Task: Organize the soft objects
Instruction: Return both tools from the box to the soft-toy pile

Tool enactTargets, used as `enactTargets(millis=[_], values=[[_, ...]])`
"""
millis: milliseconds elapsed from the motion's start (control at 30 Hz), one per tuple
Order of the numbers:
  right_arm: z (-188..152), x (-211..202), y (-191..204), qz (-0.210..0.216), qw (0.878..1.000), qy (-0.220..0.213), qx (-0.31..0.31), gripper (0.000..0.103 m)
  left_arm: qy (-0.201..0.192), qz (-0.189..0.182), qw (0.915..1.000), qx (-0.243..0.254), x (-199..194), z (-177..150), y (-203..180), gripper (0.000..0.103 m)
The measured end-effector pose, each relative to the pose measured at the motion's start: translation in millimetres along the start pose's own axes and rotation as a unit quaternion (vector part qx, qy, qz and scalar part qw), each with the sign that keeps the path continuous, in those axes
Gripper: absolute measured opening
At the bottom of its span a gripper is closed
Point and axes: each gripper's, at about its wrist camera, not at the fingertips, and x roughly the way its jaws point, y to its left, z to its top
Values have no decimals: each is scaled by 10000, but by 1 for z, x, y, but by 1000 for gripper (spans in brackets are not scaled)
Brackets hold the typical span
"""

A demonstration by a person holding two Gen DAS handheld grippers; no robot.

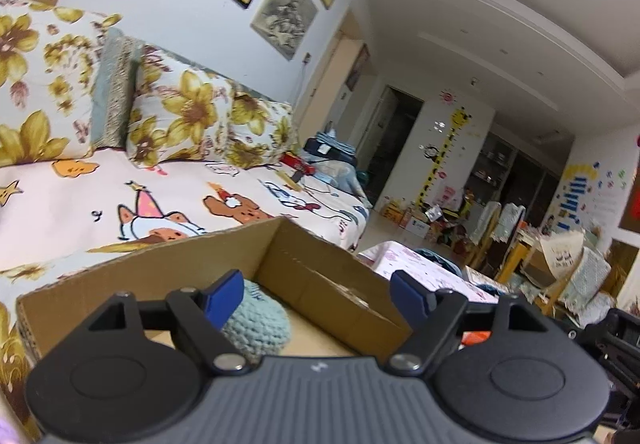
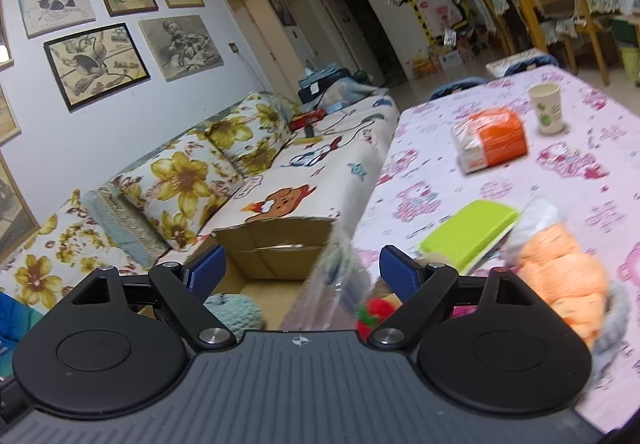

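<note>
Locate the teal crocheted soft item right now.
The teal crocheted soft item lies inside the open cardboard box beside the sofa, seen low-left in both wrist views, behind each gripper's left finger.

Teal knitted piece [image 1: 256,320] half behind the left jaws, red plush [image 2: 374,314] blurred, mostly hidden

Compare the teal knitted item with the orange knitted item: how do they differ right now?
The teal knitted item lies inside the brown cardboard box; the orange knitted item is outside it, on the pink patterned tablecloth. The teal one is a single colour; the orange one has grey-white yarn along its edges. The teal one shows in both wrist views, the orange one only in the right. Both look like soft, chunky knits, and neither gripper holds them.
</note>
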Motion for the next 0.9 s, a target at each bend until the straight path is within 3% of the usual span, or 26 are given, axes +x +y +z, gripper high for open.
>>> enactTargets(millis=[167,633,733,900], values=[[1,-4,-6,-207,9997,-121,-83,103,37,-214,9996,189,0,-3,-9,92],[4,-9,-14,-636,9966,-516,-88,103,112,-558,9960,694,2,-12,-31,93],[3,-9,-14,-695,9959,-579,-60,103,100,-622,9952,747,2,-14,-33,102],[0,-7,-15,-771,9951,-625,34,103,114,-1017,9929,598,0,-15,-37,102]])
